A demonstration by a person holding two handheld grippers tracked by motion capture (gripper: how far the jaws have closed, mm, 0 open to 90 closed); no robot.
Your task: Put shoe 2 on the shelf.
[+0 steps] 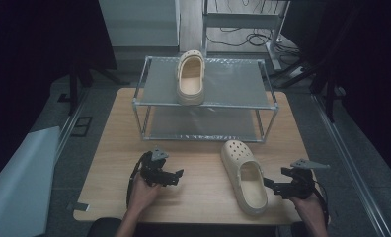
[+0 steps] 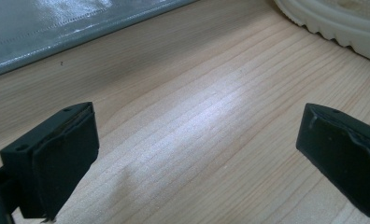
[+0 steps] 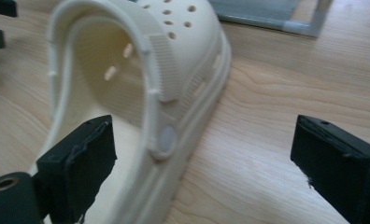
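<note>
Matt foam-like clog [image 3: 141,70]; pale grained wood table [image 2: 183,121]; shiny metal rack [image 1: 206,98].

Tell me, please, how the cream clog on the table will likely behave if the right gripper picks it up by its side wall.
The clog looks like moulded foam, so probably light. Its thin side wall may flex when pinched. Lifted at the heel end, the toe would likely droop. The right gripper is open beside it.

The right tongs [image 3: 204,163] gape wide over the wooden desk [image 3: 276,112]. A cream clog [image 3: 141,84] lies on it, its heel side close to the left jaw, strap rivet between the jaws. Beyond the toe a grey shelf frame [image 3: 267,16] stands.
</note>
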